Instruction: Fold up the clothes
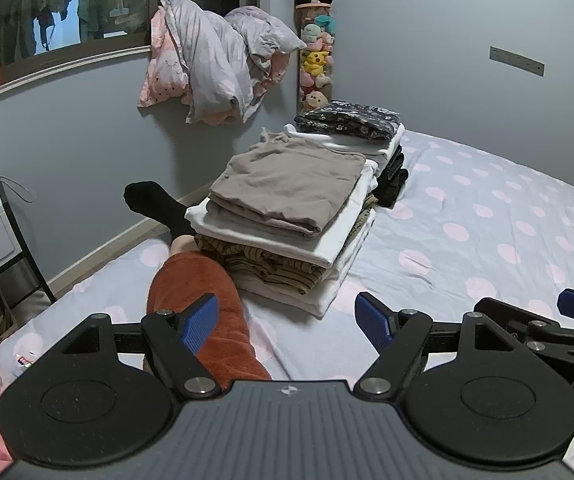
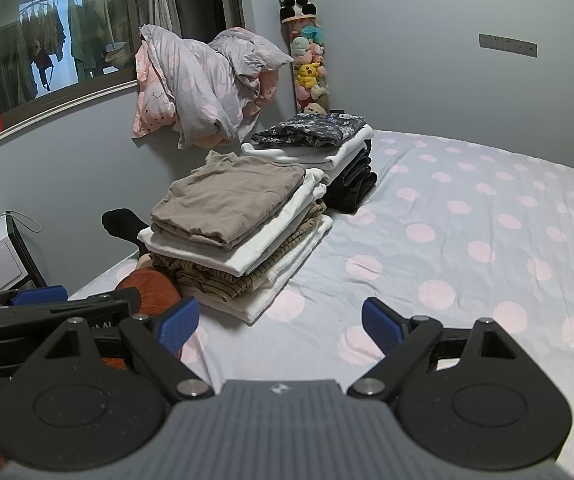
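Both grippers hang spread apart and hold nothing: our left gripper [image 1: 287,320] fills the bottom of its view, and our right gripper [image 2: 281,326] fills the bottom of its own, each with blue pads wide open over the bed [image 2: 467,216], whose pale sheet carries pink dots. At the centre of both views, just above the fingers, sits the near stack of folded clothes [image 1: 287,216], a taupe top uppermost, then white and striped pieces beneath. Behind it, toward upper centre, stands a second stack [image 1: 351,136] topped by a dark floral garment, with white and black pieces below. Left of the near stack lies our leg under a rust-coloured garment [image 1: 203,312], ending in a black sock [image 1: 155,204]. In the upper left, a bundled grey and pink duvet [image 1: 223,64] rests against the wall, beside a tall column of plush toys [image 1: 317,40]. We judge the folding largely done: two neat stacks stand finished, and no loose, unfolded garment shows on the open sheet. Whether more clothes wait outside these views, we cannot tell.
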### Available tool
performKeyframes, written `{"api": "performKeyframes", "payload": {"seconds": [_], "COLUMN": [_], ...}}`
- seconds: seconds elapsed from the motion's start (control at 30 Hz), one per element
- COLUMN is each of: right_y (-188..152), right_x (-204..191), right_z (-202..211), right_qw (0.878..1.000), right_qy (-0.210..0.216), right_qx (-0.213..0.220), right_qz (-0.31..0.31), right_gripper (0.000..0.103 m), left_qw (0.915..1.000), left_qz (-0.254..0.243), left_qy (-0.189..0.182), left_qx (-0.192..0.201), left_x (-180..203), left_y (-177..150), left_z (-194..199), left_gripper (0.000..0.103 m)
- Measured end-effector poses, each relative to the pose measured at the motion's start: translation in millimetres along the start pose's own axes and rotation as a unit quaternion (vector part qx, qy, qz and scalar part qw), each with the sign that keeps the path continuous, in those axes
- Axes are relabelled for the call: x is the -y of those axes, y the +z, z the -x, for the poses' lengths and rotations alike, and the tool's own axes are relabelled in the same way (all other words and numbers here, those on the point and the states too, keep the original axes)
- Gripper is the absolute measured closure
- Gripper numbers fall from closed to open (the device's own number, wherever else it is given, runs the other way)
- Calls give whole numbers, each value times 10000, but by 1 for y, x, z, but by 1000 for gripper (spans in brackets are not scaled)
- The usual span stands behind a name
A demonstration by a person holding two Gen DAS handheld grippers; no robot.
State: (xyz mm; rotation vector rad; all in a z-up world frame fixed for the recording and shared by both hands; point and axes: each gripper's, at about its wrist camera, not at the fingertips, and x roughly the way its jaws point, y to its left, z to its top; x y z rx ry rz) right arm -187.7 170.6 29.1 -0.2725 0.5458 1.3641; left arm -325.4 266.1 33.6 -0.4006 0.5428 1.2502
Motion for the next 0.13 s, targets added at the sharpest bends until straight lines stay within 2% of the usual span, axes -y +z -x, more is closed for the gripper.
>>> {"api": "performKeyframes", "payload": {"seconds": [0.13], "right_y": [0], "right_x": [1], "right_z": [1], "right_qw": [10000], "right_qy": [-5], "right_qx": [15], "right_qz": [-3], "right_gripper": [13], "left_qw": [10000], "left_qz": [14], "left_qy": [-39], "left_qx": [14], "left_x": [0], "left_y": [0], "left_z": [1], "left_gripper": [14]}}
